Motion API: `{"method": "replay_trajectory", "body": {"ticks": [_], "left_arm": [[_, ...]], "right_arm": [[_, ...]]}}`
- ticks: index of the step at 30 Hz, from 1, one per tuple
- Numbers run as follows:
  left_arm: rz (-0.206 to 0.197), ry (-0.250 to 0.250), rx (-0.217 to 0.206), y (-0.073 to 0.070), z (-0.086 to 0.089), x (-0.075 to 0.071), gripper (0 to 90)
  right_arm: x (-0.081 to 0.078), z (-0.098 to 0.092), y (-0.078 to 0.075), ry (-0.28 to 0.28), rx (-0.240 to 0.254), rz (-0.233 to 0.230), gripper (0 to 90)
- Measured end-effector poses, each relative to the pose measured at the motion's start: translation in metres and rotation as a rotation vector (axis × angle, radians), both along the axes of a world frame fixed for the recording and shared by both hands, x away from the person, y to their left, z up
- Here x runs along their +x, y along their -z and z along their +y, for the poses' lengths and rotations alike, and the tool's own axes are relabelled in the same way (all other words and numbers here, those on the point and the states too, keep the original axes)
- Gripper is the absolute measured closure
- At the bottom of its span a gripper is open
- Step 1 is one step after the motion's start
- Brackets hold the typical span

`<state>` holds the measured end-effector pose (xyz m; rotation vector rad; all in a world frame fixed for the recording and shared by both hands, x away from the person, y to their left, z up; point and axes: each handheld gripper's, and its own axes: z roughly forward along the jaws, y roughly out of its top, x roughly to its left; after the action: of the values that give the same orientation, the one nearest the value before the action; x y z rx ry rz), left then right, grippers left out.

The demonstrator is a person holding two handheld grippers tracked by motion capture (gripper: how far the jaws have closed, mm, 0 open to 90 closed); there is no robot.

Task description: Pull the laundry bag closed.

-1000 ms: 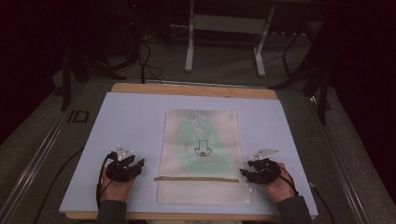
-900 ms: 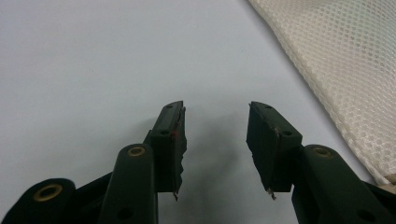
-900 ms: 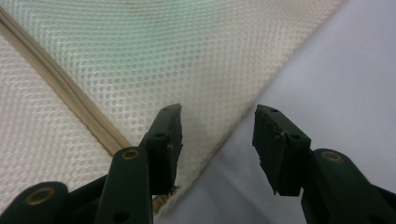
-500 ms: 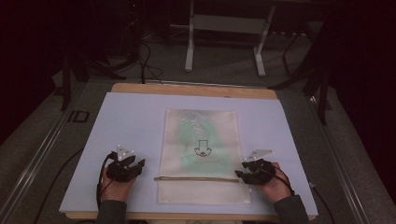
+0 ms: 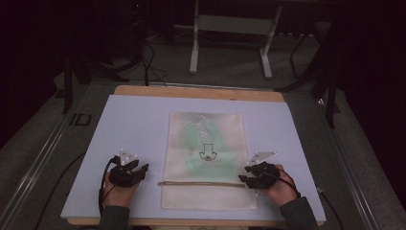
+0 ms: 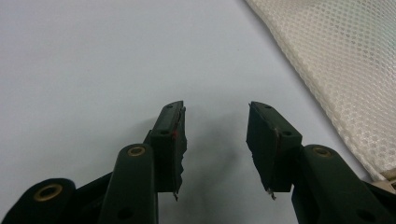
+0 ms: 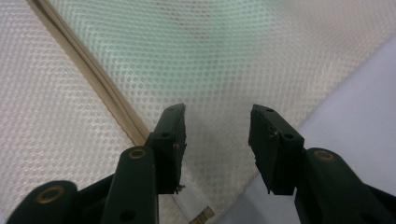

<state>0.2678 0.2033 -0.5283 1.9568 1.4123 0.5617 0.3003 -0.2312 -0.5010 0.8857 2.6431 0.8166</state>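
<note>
Mesh zipper bag [image 5: 207, 160] lying flat at the centre of the tabletop [image 5: 134, 124]. Left gripper [image 5: 139, 171], jaws apart, beside its left edge; right gripper [image 5: 245, 176], jaws apart, over its right edge near the zipper [image 5: 201, 183].

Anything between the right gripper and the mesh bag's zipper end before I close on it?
Nothing visible. The right gripper is open, right over the mesh bag, with the zipper running under one of its fingers. The left gripper is open over the bare mat, clear of the bag.
</note>
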Motion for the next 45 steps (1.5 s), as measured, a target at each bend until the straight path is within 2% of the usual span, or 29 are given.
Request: {"method": "replay_trajectory", "body": {"ticks": [9, 12, 14, 45], "left_arm": [[0.001, 0.003, 0.001, 0.000, 0.000, 0.000, 56.1], [0.002, 0.007, 0.005, 0.000, -0.001, 0.000, 56.1], [0.002, 0.007, 0.006, 0.000, -0.001, 0.000, 56.1], [0.007, 0.004, 0.001, 0.001, 0.000, 0.000, 55.8]], "right_arm": [[0.001, 0.013, -0.002, -0.056, -0.022, -0.005, 57.2], [0.001, 0.017, -0.003, -0.076, 0.018, 0.010, 57.1], [0.001, 0.018, -0.003, -0.078, 0.024, 0.011, 57.0], [0.001, 0.055, -0.005, -0.209, -0.012, 0.019, 56.5]]}}
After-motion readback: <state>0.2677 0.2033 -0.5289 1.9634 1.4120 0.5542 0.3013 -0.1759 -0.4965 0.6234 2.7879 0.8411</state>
